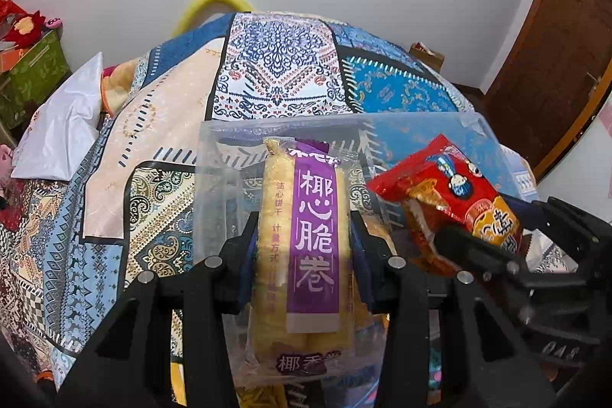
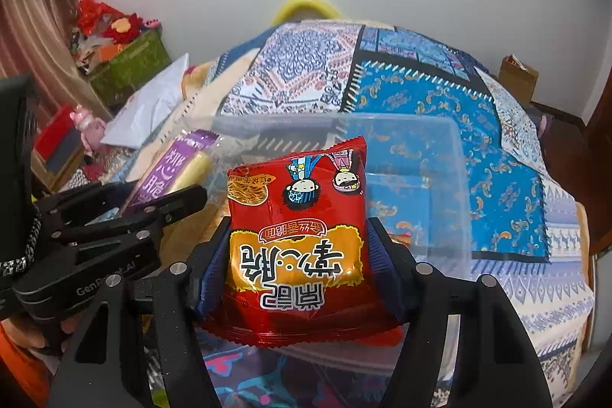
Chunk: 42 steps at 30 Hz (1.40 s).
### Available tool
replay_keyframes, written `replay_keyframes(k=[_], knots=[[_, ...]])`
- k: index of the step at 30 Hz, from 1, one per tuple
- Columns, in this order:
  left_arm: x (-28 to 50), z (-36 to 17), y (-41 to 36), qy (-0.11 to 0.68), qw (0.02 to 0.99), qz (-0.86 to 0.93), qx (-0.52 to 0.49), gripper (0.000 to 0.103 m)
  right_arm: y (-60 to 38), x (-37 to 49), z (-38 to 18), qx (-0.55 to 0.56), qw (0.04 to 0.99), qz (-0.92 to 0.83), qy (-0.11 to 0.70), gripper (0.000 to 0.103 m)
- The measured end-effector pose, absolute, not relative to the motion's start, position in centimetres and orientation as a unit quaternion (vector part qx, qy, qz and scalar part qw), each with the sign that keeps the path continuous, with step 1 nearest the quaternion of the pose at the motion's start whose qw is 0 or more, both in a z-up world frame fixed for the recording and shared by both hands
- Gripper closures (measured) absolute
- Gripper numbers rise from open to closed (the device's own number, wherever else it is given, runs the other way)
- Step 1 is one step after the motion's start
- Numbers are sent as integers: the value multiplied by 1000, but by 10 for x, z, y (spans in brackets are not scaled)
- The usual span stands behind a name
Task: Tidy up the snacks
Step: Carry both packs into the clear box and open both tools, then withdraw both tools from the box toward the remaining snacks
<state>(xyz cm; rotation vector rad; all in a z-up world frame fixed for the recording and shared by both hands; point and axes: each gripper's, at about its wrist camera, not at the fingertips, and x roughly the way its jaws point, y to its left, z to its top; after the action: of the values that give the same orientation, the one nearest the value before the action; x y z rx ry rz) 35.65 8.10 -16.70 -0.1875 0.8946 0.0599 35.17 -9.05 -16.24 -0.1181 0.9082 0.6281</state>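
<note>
My left gripper (image 1: 302, 239) is shut on a clear pack of yellow coconut rolls with a purple label (image 1: 306, 236), held upright over a clear plastic bin (image 1: 214, 148). My right gripper (image 2: 296, 247) is shut on a red noodle snack packet (image 2: 298, 247), held above the same bin (image 2: 459, 178). In the left wrist view the red packet (image 1: 451, 186) and the right gripper (image 1: 459, 239) are at the right. In the right wrist view the coconut roll pack (image 2: 172, 174) and the left gripper (image 2: 153, 205) are at the left.
The bin sits on a bed with a patchwork patterned cover (image 1: 275, 64). A white pillow (image 1: 65, 129) lies at the left. Green boxes with red items (image 2: 126, 64) stand by the wall at left. A cardboard box (image 2: 516, 75) and a wooden door (image 1: 554, 64) are at right.
</note>
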Motion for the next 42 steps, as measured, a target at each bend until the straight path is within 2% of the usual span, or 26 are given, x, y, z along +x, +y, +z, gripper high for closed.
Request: replay_keyframes(k=[9, 15, 19, 27, 33, 42], knots=[[357, -174, 83, 448, 886, 32, -117, 58, -87, 349, -162, -85, 843, 302, 438, 38], [341, -153, 80, 432, 895, 25, -106, 55, -92, 346, -149, -72, 842, 311, 435, 37], [325, -134, 77, 416, 904, 21, -91, 49, -100, 336, -133, -63, 849, 313, 422, 36], [276, -99, 76, 393, 916, 11, -83, 48, -127, 298, -98, -59, 868, 310, 382, 36], [225, -85, 70, 383, 921, 7, -76, 44, -151, 256, -82, -58, 881, 306, 355, 29], [153, -101, 54, 407, 910, -3, -77, 44, -179, 192, -101, -40, 876, 303, 372, 26]])
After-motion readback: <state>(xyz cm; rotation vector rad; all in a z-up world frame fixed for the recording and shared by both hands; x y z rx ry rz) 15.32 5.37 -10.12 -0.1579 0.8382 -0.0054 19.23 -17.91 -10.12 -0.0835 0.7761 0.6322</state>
